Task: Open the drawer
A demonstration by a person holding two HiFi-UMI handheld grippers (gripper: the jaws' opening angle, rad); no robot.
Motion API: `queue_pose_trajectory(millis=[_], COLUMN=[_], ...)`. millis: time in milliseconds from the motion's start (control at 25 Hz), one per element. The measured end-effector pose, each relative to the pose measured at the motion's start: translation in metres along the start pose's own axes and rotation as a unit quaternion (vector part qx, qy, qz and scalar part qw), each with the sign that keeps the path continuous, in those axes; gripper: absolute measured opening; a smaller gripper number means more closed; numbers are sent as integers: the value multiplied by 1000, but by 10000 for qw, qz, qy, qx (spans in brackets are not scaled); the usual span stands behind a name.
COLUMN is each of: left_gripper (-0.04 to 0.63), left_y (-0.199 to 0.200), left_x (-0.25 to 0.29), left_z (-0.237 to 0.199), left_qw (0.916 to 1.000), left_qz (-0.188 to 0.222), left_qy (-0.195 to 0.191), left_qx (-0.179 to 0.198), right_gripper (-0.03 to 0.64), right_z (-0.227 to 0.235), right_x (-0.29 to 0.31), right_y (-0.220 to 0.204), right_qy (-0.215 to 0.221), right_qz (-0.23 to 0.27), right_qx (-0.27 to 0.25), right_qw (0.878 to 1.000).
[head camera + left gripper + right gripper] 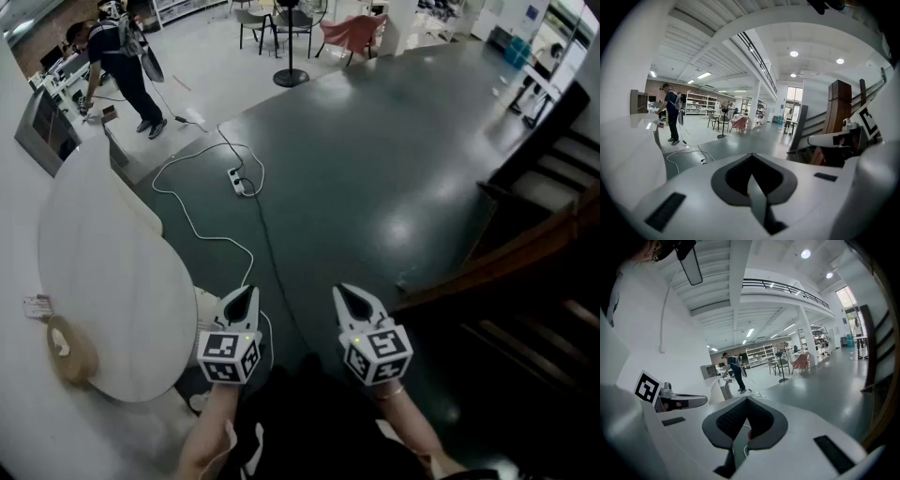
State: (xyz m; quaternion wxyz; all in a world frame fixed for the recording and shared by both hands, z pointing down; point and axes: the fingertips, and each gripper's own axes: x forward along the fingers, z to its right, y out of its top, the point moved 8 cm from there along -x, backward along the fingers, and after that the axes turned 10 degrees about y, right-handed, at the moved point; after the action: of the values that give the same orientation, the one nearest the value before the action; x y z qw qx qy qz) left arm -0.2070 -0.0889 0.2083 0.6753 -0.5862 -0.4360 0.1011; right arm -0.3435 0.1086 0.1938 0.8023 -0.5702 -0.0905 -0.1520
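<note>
No drawer shows in any view. In the head view my left gripper (pixel 246 293) and right gripper (pixel 345 292) are held side by side in front of the person, above a dark green floor (pixel 375 178), both pointing forward. Each comes to a closed point with nothing between the jaws. The left gripper view shows its jaws (pixel 751 158) meeting on an open hall, with the right gripper (pixel 839 139) beside it. The right gripper view shows its jaws (pixel 746 403) together, and the left gripper (pixel 677 401) at its left.
A white rounded table (pixel 103 272) lies at the left with a tape roll (pixel 69 349) on its near edge. A white cable and power strip (pixel 242 180) lie on the floor. A dark wooden staircase (pixel 544 272) is at the right. A person (pixel 122 66) and chairs (pixel 352 33) stand far off.
</note>
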Motion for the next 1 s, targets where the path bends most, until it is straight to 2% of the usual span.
queue_pose_trajectory(millis=[360,680,1000], left_gripper=[3,3,3], left_y=[6,20,34], left_x=[15,41,102], left_z=[15,20,-12], left_qw=[9999,9998,9998], left_qz=[84,99,37], left_qy=[66,121,70], left_qx=[45,103,200], right_gripper=[2,3,3], right_z=[32,51,73], right_x=[-6,0,64], right_y=[-2,10,23], right_qy=[-114,-162,-120], right_qz=[155,199,177], right_qx=[373,271,288], right_qw=[9991,9993,9994])
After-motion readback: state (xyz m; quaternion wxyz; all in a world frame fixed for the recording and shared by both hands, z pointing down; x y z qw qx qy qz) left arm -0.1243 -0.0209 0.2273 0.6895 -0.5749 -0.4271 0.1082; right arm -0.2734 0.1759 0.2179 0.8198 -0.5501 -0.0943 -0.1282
